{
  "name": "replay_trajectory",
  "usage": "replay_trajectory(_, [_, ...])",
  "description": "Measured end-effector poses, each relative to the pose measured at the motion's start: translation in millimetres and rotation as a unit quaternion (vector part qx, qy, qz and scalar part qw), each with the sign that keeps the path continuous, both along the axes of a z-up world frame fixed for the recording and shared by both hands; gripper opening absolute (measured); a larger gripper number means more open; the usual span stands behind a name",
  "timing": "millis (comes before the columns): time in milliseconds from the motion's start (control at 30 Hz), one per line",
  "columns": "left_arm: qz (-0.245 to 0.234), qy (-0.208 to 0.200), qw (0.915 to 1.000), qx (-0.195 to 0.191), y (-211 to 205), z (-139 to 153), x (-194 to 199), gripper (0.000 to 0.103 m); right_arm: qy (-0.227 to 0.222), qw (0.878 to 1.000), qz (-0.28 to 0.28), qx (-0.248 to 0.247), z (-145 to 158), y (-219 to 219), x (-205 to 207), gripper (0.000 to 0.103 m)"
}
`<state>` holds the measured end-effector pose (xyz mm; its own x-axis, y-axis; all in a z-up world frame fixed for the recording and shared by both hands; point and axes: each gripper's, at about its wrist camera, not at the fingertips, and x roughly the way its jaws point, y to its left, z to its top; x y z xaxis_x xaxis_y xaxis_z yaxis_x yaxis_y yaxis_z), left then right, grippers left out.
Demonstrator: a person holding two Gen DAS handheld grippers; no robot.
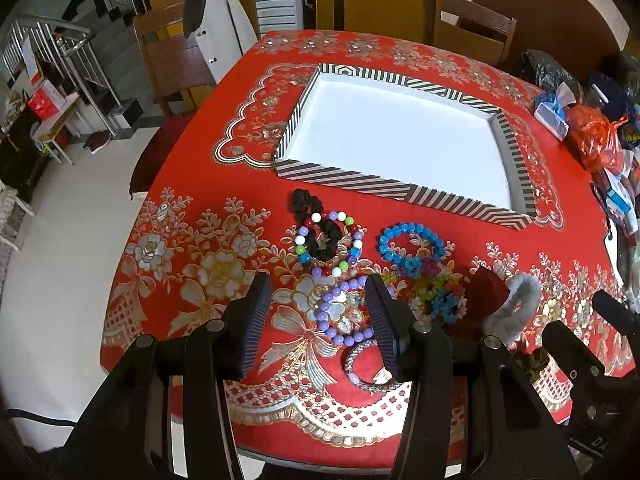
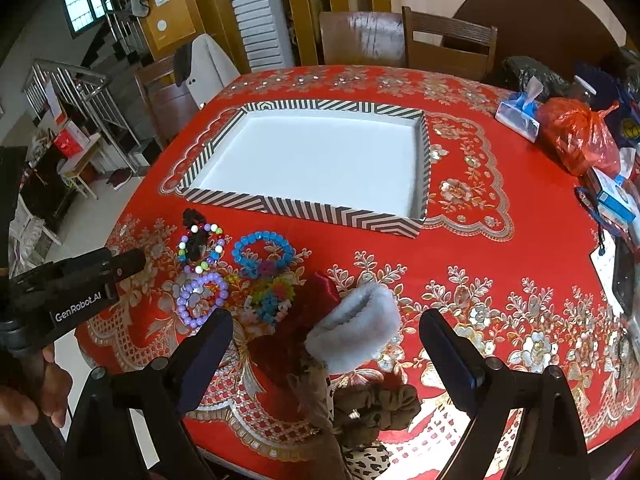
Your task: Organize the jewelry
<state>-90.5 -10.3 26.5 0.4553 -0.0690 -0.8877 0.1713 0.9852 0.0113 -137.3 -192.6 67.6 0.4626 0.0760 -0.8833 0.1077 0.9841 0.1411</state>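
- The jewelry lies in a loose cluster on the red floral tablecloth [image 1: 192, 240], near the table's front edge, at 6 o'clock from the striped tray [image 1: 344, 178].
- A multicolour bead bracelet [image 1: 329, 243] rings a black scrunchie [image 1: 320, 236] at the cluster's 10 o'clock end.
- A blue bead bracelet [image 1: 412, 242] lies just beside it, at its 3 o'clock.
- A purple bead bracelet [image 1: 340, 312] lies at 6 o'clock from the multicolour one, with a silver bangle [image 1: 366, 368] touching it nearer the table edge.
- A tangle of small bright bead pieces [image 1: 436, 294] sits at 6 o'clock from the blue bracelet; beside it lie a dark red scrunchie [image 1: 486, 292] and a grey fuzzy band [image 1: 516, 308].
- A brown scrunchie [image 2: 376, 404] lies closest to the front edge, seen in the right wrist view.
- The striped tray has a white floor with nothing in it.
- The left gripper [image 1: 318, 316] hovers with its jaws spread, the purple bracelet between them and untouched by the pads.
- The right gripper [image 2: 326, 348] stands wide apart over the grey fuzzy band, pinching nothing.
- At the table's 3 o'clock side sit an orange plastic bag [image 2: 576, 136] and a tissue pack [image 2: 518, 114].
- Wooden chairs [image 2: 448, 46] stand at 12 o'clock beyond the table.
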Motion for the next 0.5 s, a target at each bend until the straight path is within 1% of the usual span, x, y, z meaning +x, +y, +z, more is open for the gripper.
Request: replay_trajectory(500, [0.004, 0.005, 1.0000, 0.001, 2.3, -3.5, 1.3, 0.048, 0.010, 1.000, 0.005, 0.004, -5.3, 3.6, 4.4, 0.093])
